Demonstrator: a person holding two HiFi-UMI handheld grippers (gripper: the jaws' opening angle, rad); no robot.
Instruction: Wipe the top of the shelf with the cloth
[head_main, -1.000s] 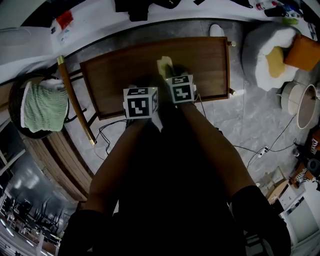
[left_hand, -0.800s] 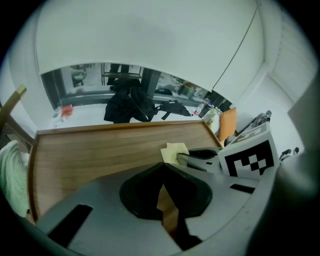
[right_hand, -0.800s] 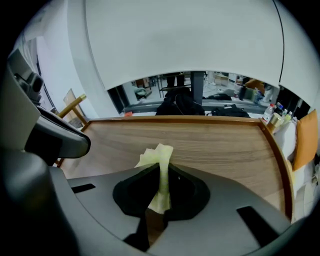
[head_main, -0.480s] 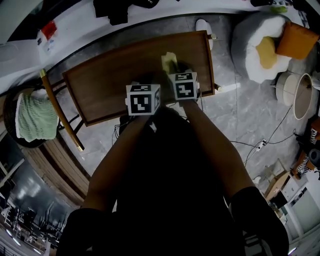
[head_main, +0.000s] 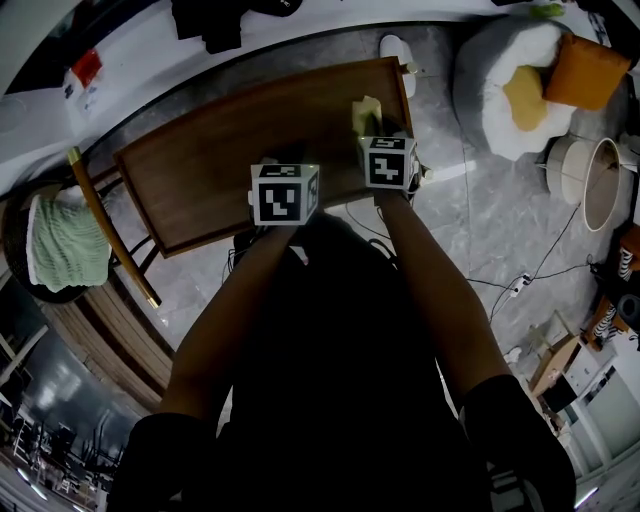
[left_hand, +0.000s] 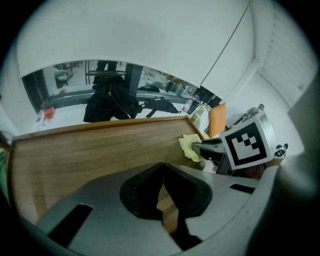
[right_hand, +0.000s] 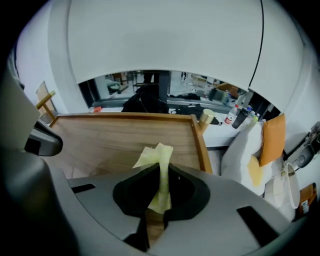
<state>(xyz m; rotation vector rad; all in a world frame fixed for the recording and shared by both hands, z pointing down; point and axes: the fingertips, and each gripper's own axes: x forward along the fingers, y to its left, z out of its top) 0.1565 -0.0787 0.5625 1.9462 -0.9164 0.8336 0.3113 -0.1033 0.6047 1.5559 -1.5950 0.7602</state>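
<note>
- The shelf (head_main: 230, 150) has a brown wooden top with a raised rim, seen from above in the head view.
- The right gripper (right_hand: 160, 197) has its jaws pinched on the cloth (right_hand: 156, 160), which is pale yellow. A fold of it runs upright between the jaws and fans out past their tips.
- The cloth rests on the shelf top near the shelf's right end, just beside the right rim and toward the far corner.
- The left gripper (left_hand: 162, 192) has its jaws closed together with nothing between them. Only the wood of the shelf shows beneath.
- The left gripper is above the shelf's near edge, about midway along it, left of the right gripper and apart from the cloth.
- Left of the shelf hangs a green towel (head_main: 68, 245), with a wooden pole (head_main: 112, 228) leaning between the towel and the shelf.
- Right of the shelf, on the grey floor (head_main: 480, 230), sits a white cushion (head_main: 490, 55) with an orange pillow (head_main: 577, 70) on it.
- Beyond the shelf's far edge, a black bag (left_hand: 112, 102) lies on a white ledge (left_hand: 65, 114).
</note>
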